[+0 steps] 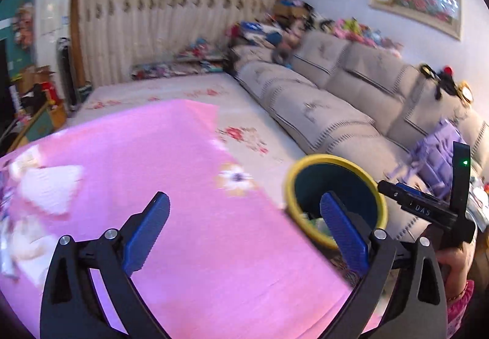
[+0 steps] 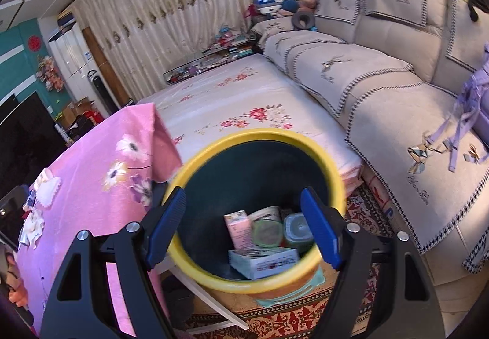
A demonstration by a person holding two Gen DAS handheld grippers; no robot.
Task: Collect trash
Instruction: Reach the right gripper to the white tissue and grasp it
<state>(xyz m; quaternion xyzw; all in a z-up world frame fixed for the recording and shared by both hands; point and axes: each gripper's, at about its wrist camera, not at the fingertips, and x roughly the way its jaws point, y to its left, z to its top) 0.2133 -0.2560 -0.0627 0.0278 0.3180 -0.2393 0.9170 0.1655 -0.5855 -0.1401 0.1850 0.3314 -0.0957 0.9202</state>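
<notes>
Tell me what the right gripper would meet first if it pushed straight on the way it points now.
The right gripper, open and empty, points down into the yellow-rimmed bin. Going straight on, it would likely meet the trash lying at the bottom first, about at the green-lidded container. Depth is hard to judge here.

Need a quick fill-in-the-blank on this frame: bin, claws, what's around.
1. The bin has a ____ rim.
2. Both the left claw and the right claw have their jaws ____.
3. The cloth with flowers beside the bin is ____.
4. The small carton lies ____ the bin.

Missing words: yellow; open; pink; inside
</notes>
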